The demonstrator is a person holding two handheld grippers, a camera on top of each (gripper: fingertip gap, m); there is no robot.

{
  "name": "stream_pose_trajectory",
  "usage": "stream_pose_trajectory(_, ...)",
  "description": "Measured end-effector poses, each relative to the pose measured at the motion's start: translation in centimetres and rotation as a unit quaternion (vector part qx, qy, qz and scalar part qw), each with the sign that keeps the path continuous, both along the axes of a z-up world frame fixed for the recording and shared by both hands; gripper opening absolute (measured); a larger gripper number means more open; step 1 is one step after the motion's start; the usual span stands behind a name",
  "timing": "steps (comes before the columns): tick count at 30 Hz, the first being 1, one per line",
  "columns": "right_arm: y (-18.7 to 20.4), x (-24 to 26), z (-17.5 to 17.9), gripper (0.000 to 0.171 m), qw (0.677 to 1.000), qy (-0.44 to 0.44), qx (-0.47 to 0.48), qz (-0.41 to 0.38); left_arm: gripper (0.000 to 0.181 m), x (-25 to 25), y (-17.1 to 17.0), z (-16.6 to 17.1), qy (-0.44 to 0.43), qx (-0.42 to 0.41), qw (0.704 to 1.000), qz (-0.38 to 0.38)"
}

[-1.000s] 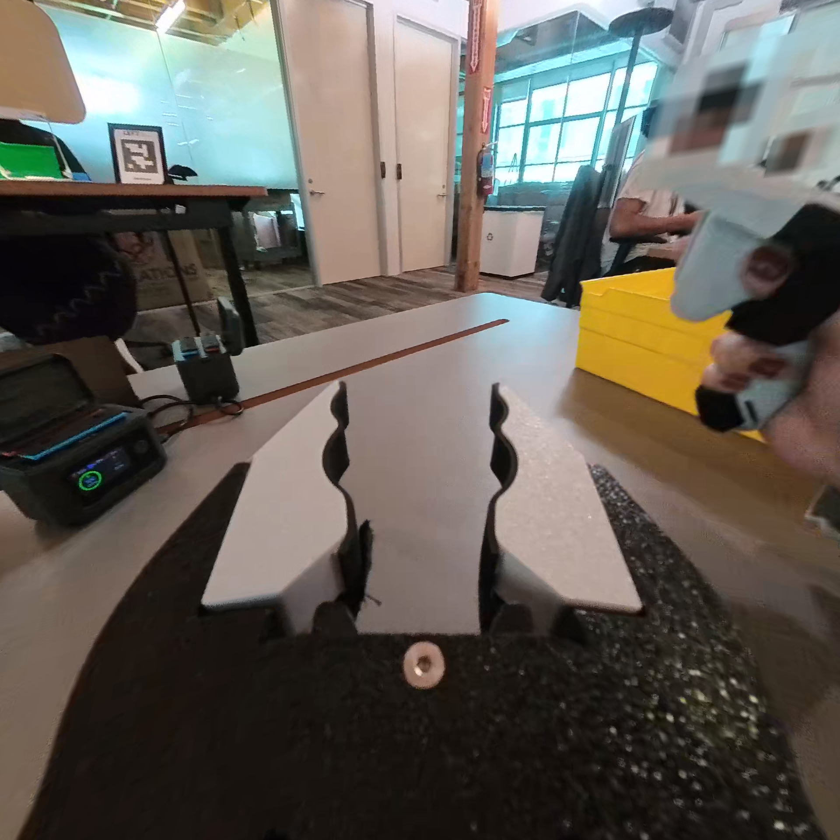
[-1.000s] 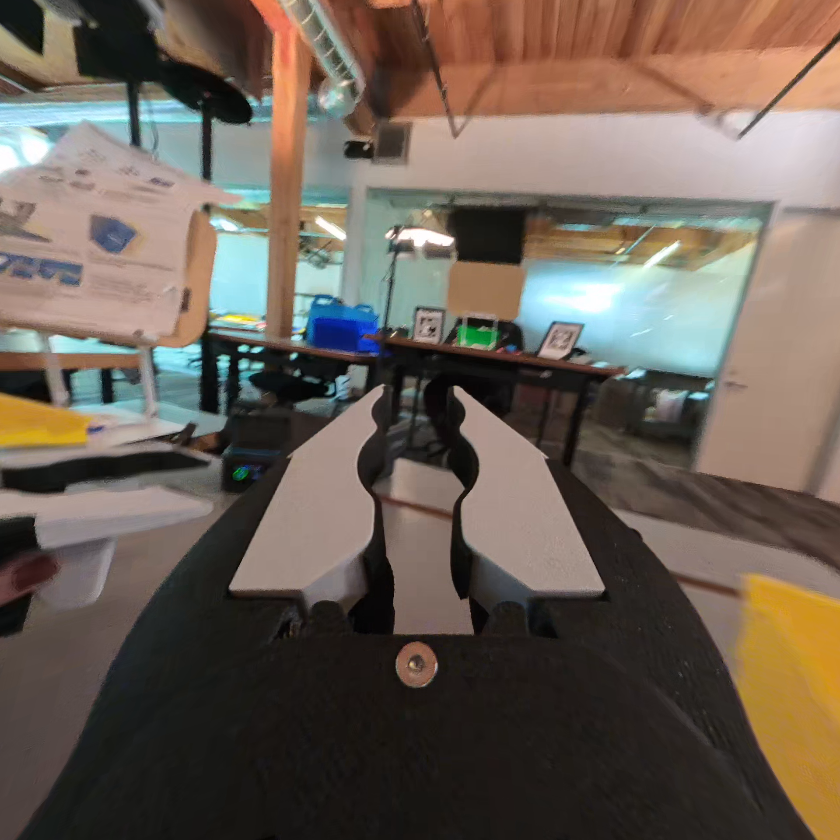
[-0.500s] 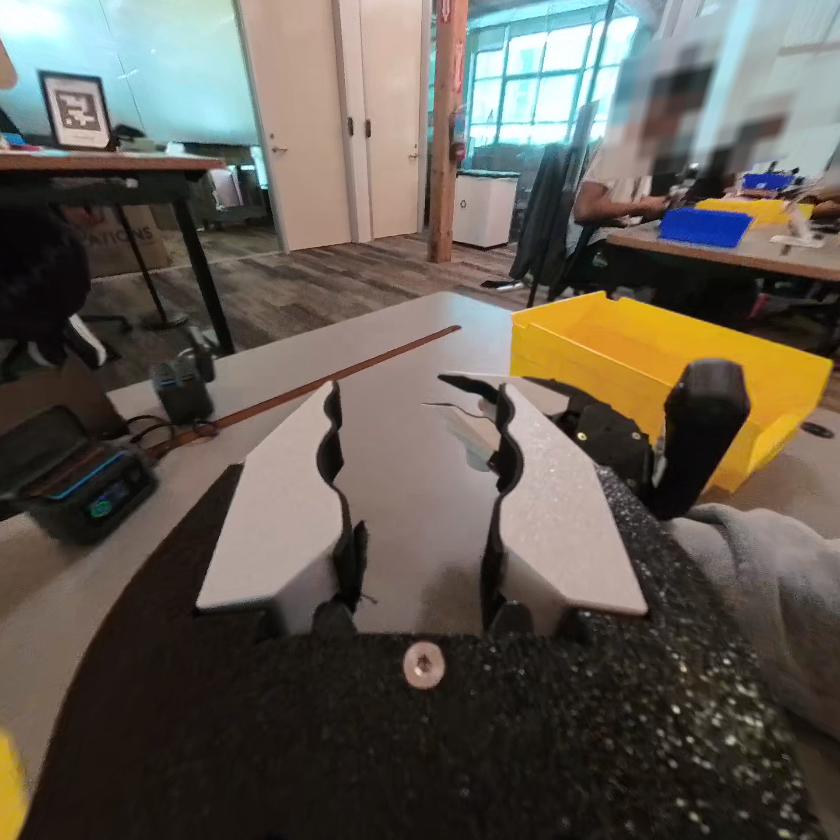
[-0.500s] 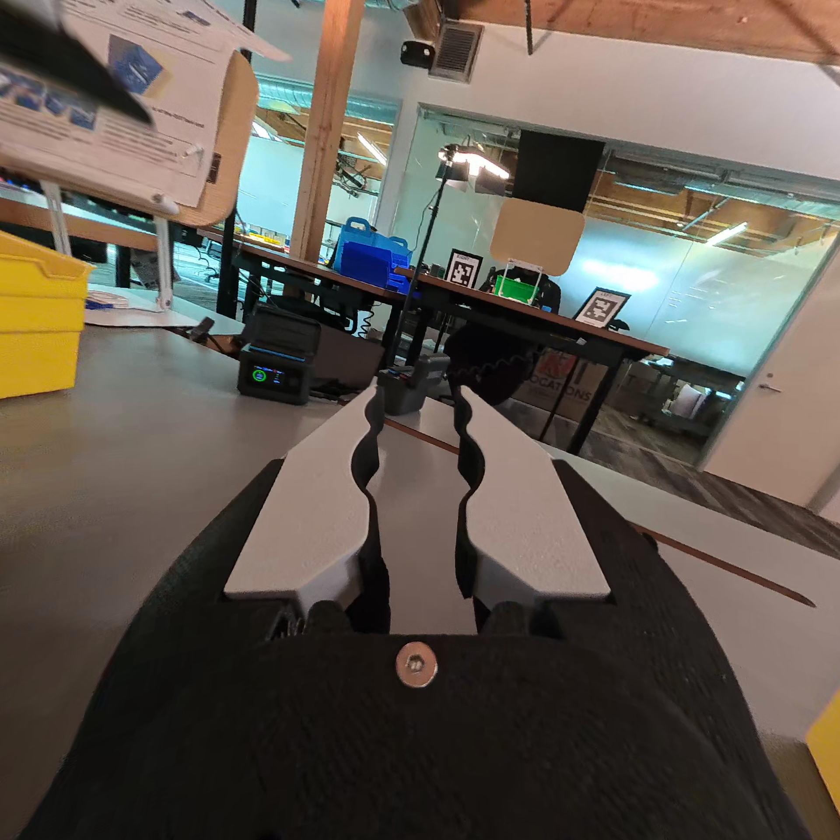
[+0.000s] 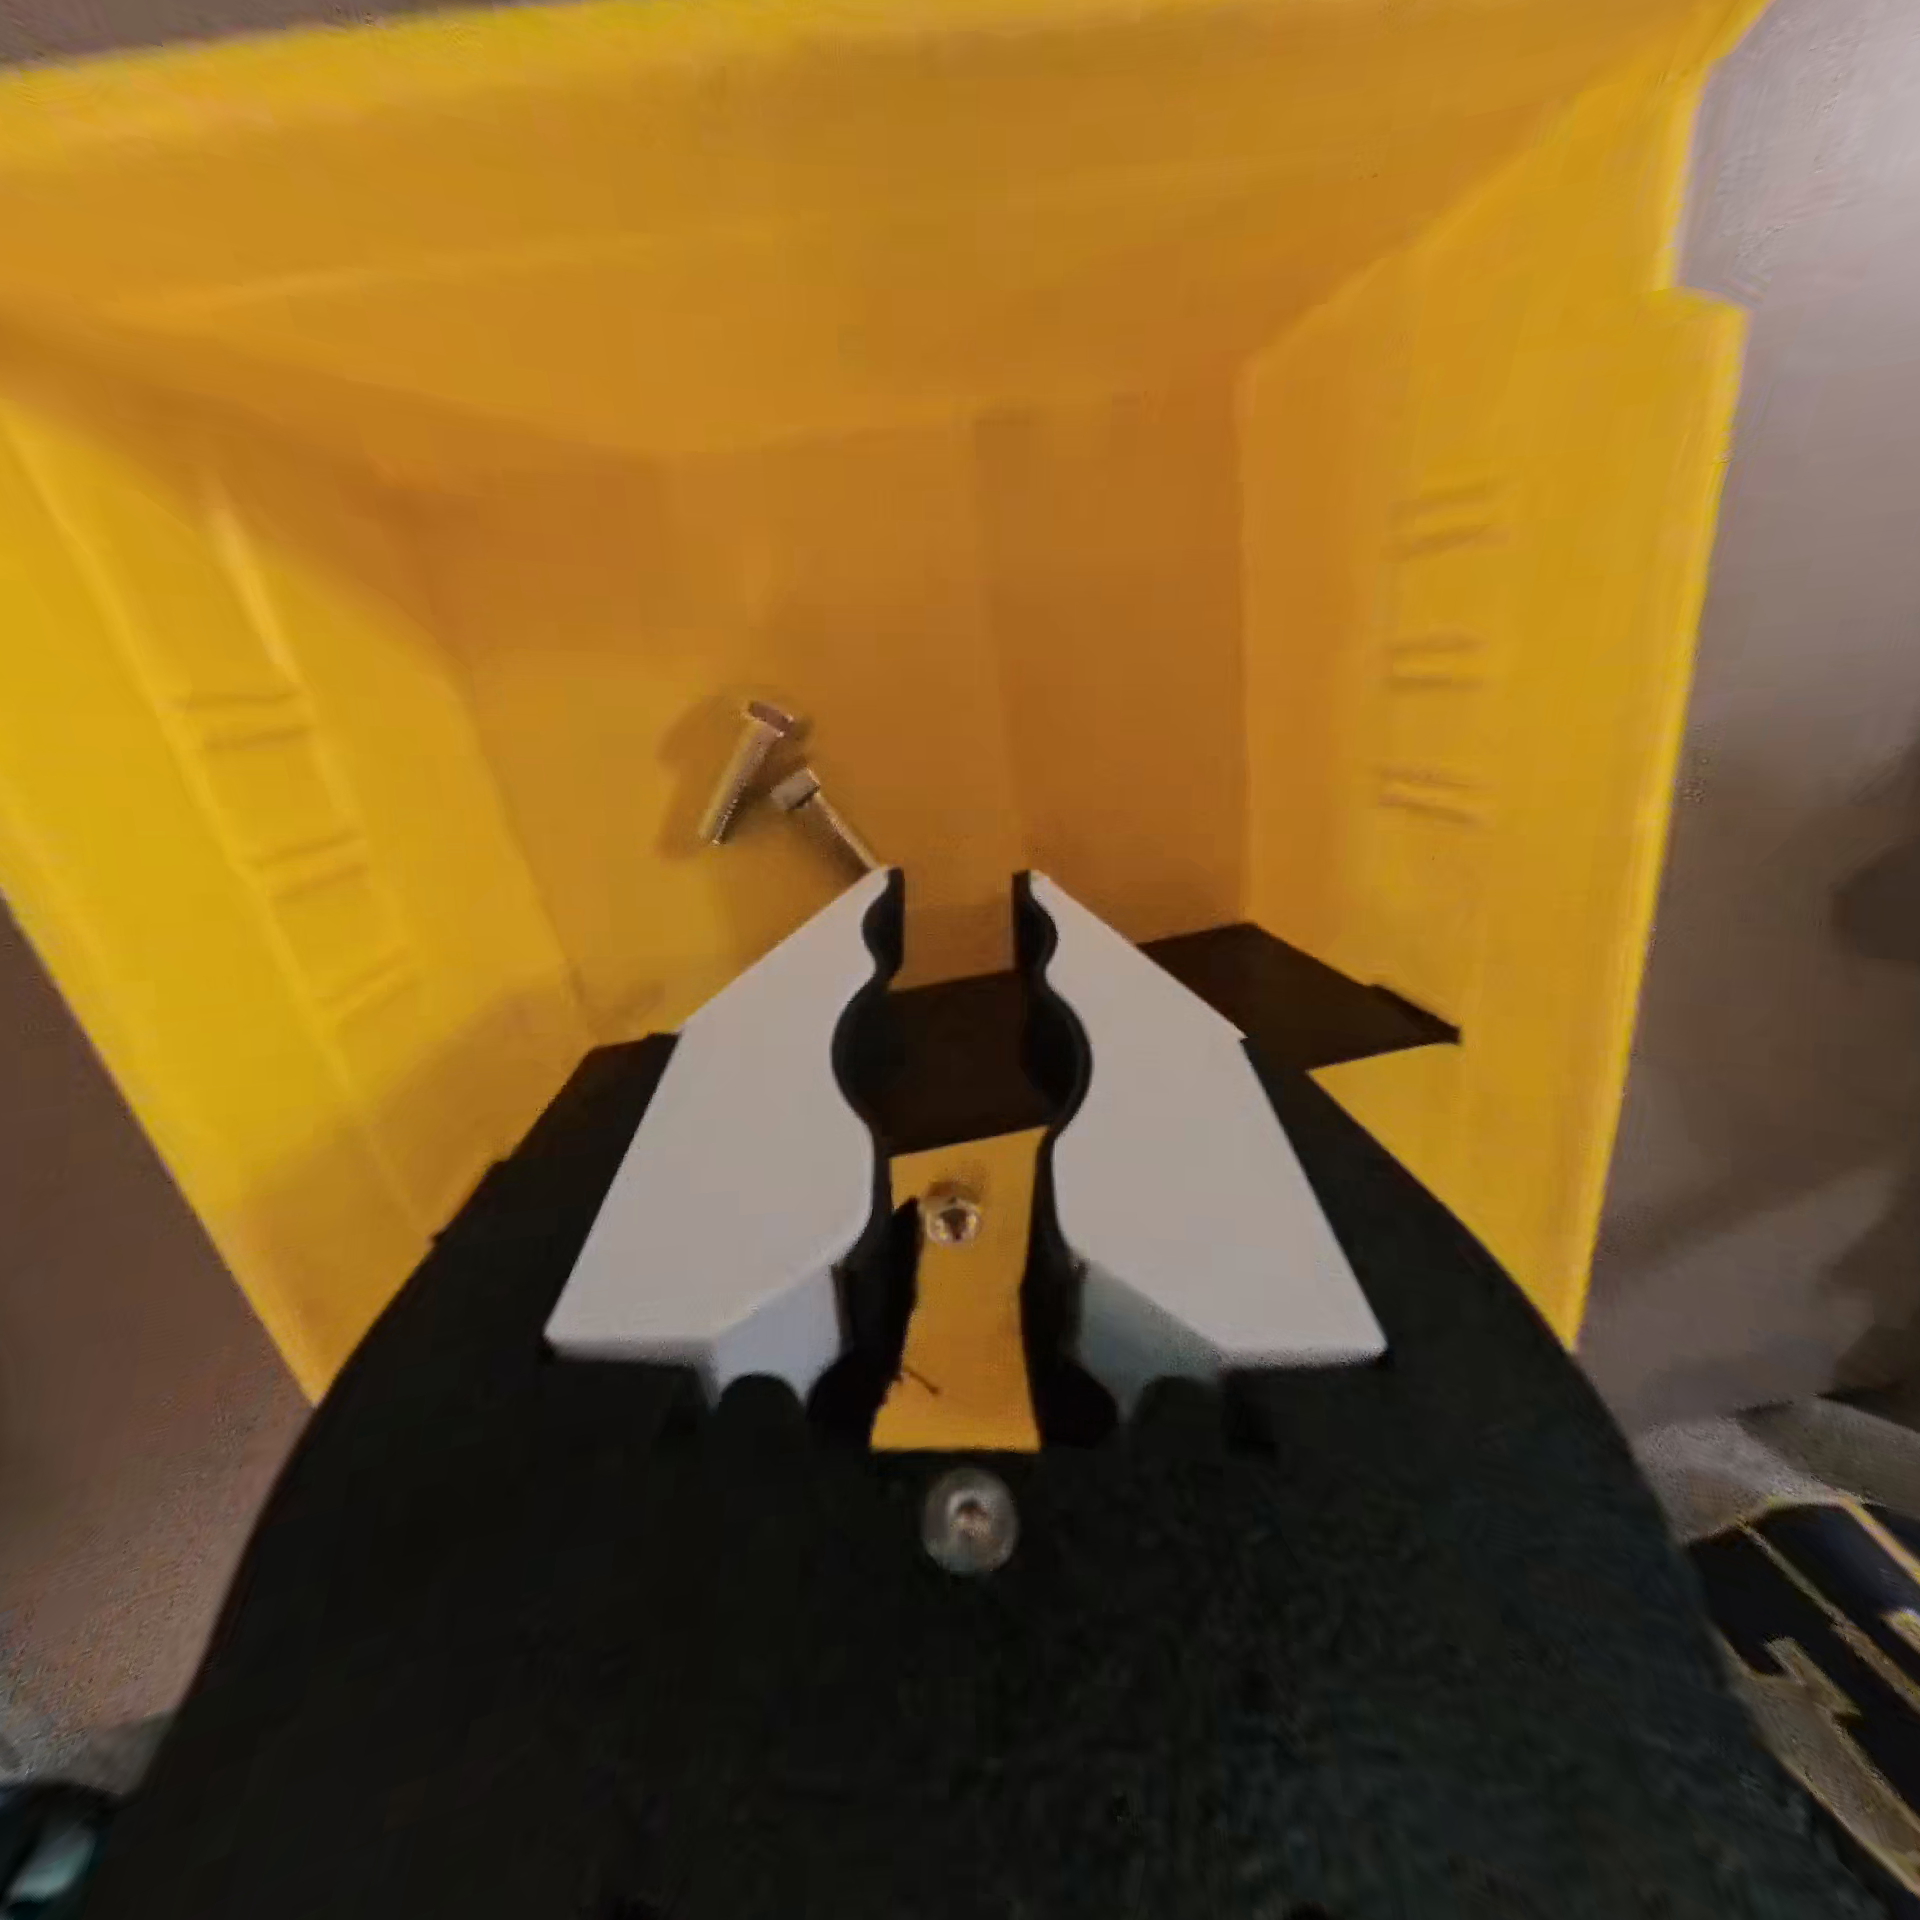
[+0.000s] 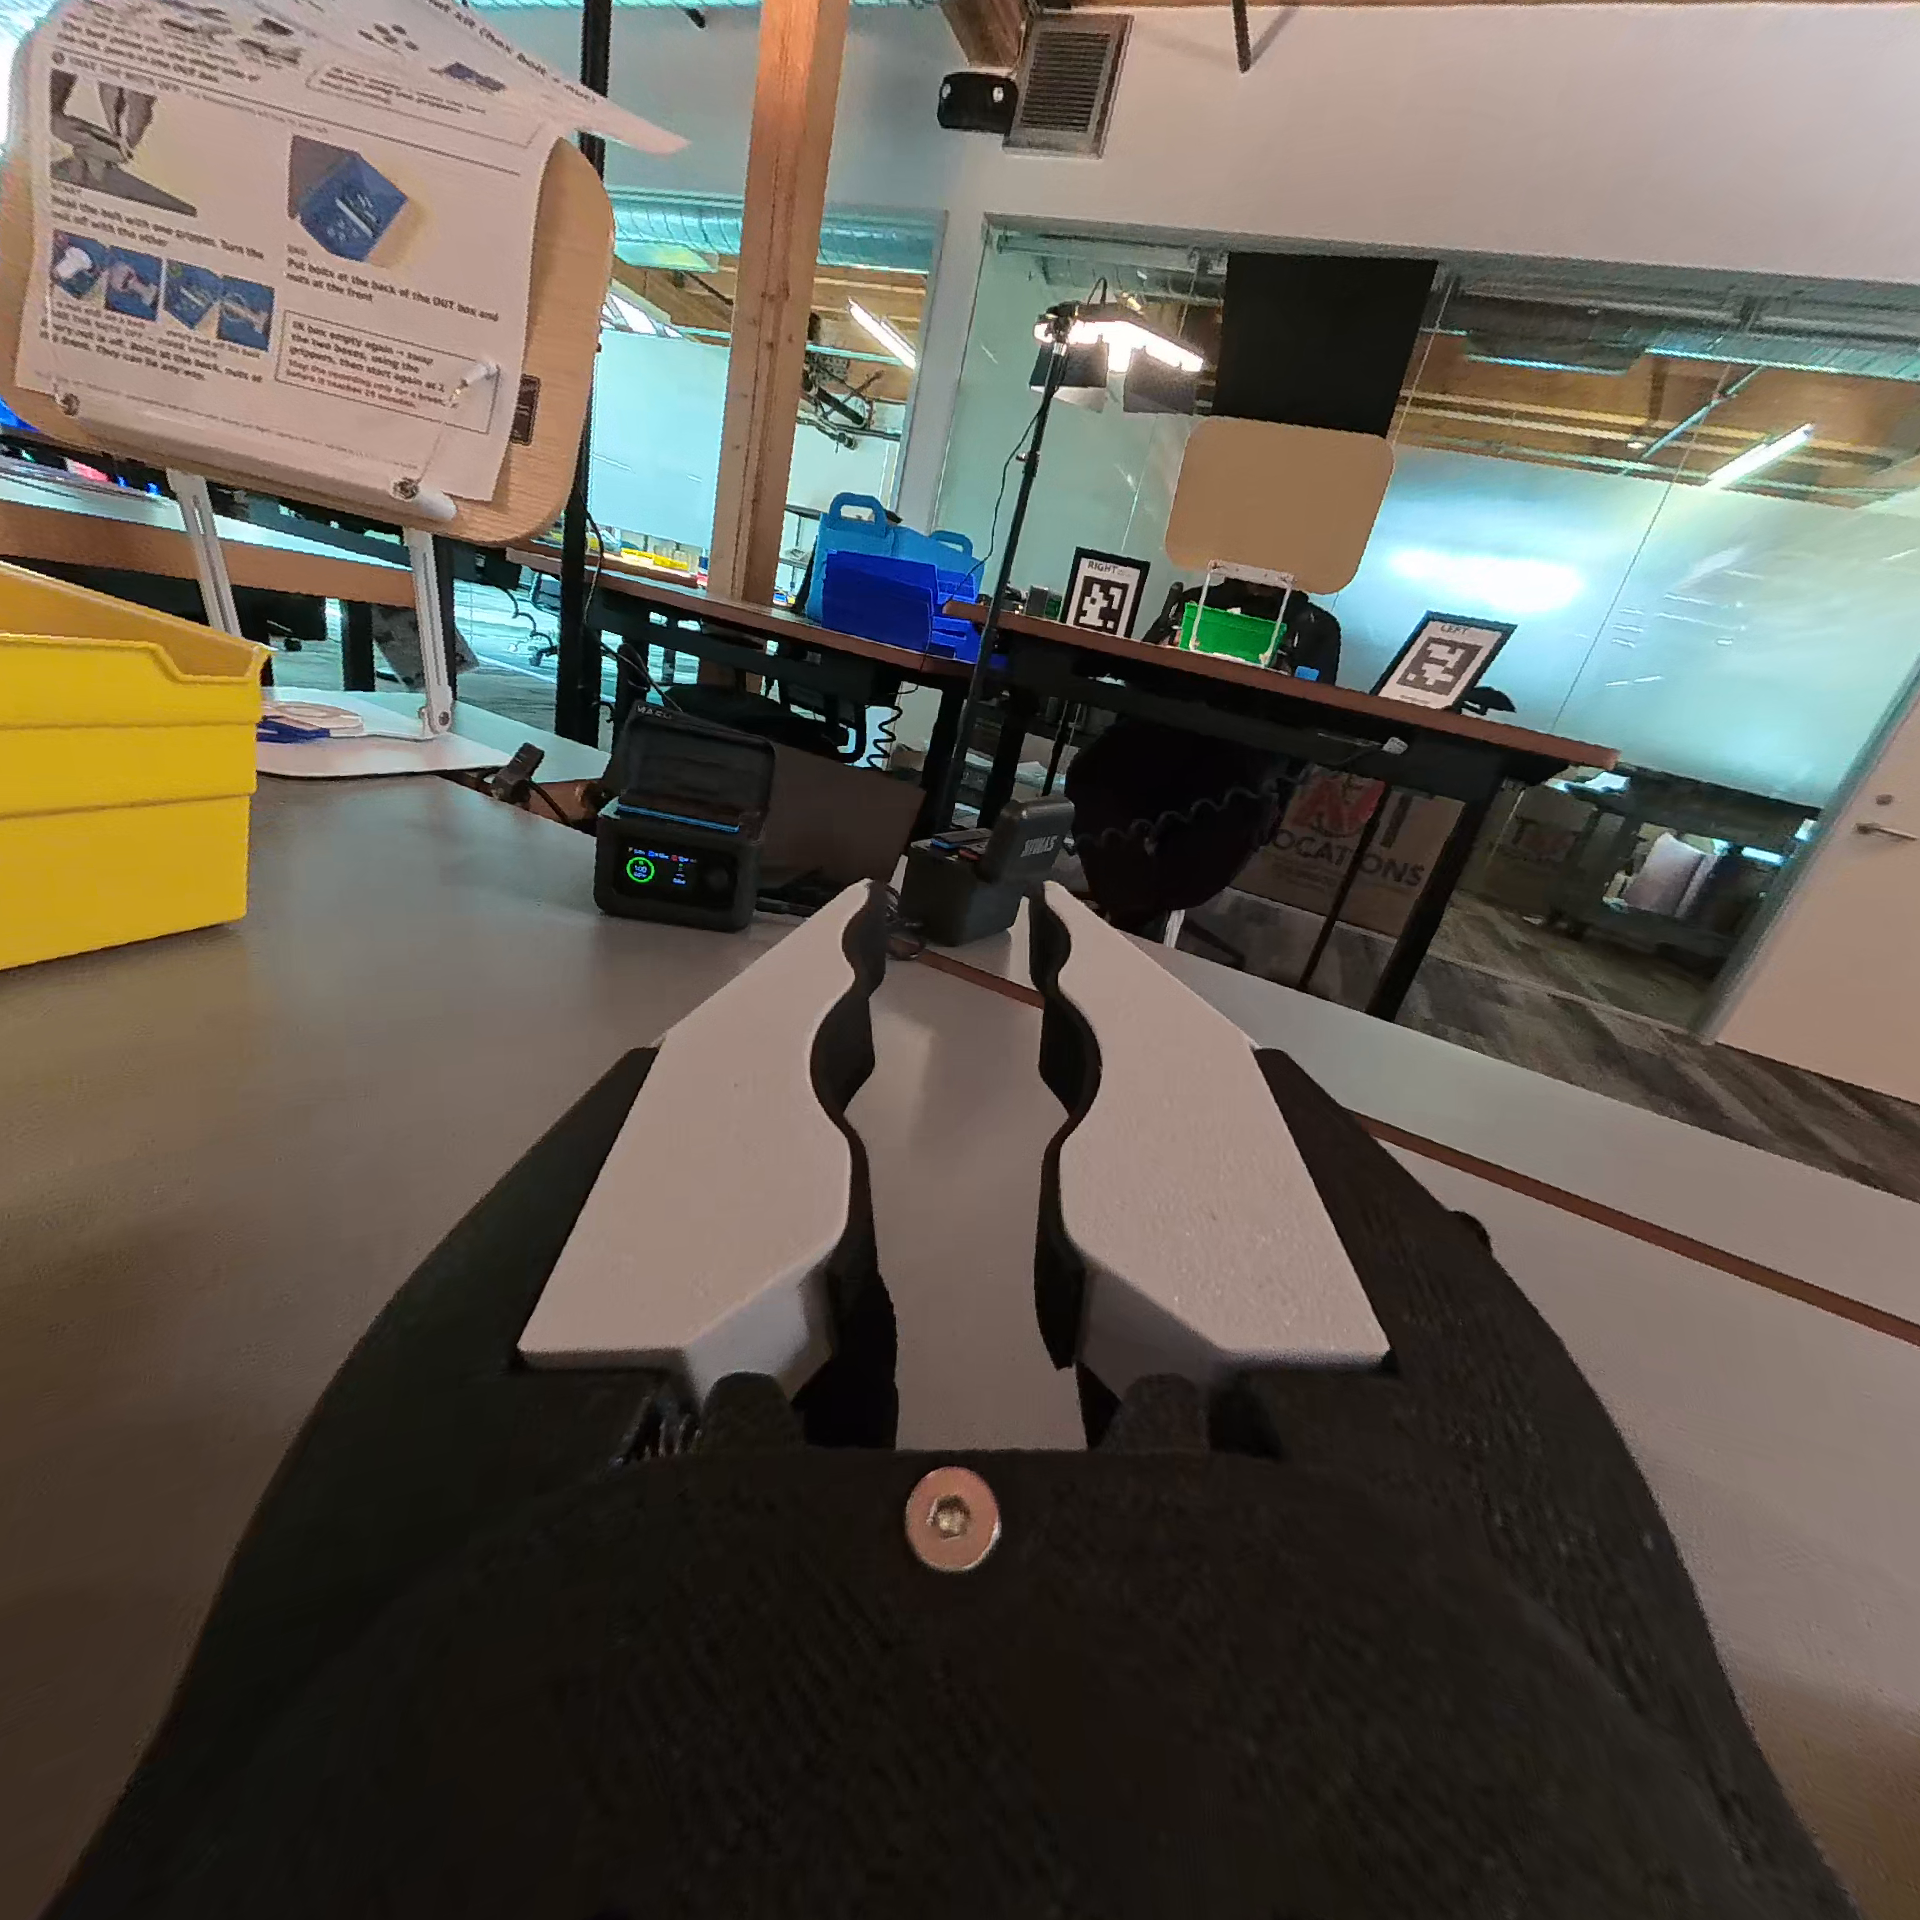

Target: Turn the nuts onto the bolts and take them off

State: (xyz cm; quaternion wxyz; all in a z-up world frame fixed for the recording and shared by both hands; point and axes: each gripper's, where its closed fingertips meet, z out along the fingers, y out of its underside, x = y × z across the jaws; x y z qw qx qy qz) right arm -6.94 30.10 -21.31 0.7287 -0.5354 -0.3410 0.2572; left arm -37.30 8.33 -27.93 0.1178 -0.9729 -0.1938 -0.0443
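Bolts [image 5: 764, 784] lying ahead-left of left gripper [image 5: 958, 883], spread empty inside bin [image 5: 623, 312]; nut [image 5: 953, 1221] below. Pickup next; right gripper [image 6: 956, 904] parted, idle.

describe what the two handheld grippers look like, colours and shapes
Both look alike. The left gripper and right gripper each have two pale grey fingers with wavy, scalloped black inner edges, tapering forward. They sit in a rough, speckled black body with one silver screw at its middle. No cables show.
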Motion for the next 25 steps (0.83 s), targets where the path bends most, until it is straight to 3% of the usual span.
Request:
stream_pose_trajectory(1,0.0,0.0,0.0,0.026,1.0,0.0,-0.001,0.002,0.023,-0.2,-0.4,-0.8,-0.009,-0.023,1.0,0.011)
stream_pose_trajectory(4,-0.1,-0.2,-0.2,0.026,1.0,-0.005,-0.005,0.007,0.028,-1.1,-1.2,-2.3,-0.021,-0.073,0.997,0.031)
stream_pose_trajectory(8,-0.3,-0.3,-0.3,0.026,1.0,-0.007,-0.006,0.012,0.037,-1.6,-0.4,-2.5,-0.056,-0.066,0.994,0.067)
stream_pose_trajectory(15,-0.3,-0.4,-0.3,0.025,1.0,-0.004,-0.013,0.018,0.036,-1.8,-1.0,-4.7,-0.064,-0.123,0.987,0.079)
stream_pose_trajectory(18,-0.4,-0.5,-0.3,0.025,1.0,-0.005,-0.012,0.021,0.026,-2.0,-0.9,-5.4,-0.054,-0.142,0.986,0.069)
stream_pose_trajectory(20,-0.5,-0.6,-0.3,0.024,1.0,-0.006,-0.011,0.022,0.008,-2.2,-0.9,-5.5,-0.046,-0.151,0.986,0.054)
stream_pose_trajectory(23,-0.5,-0.7,-0.4,0.024,1.0,-0.007,-0.01,0.023,0.008,-2.0,-1.0,-4.5,-0.027,-0.161,0.986,0.019)
stream_pose_trajectory(25,-0.4,-0.7,-0.4,0.024,1.0,-0.005,-0.013,0.023,0.008,-1.7,0.3,-2.3,0.004,-0.115,0.993,0.005)
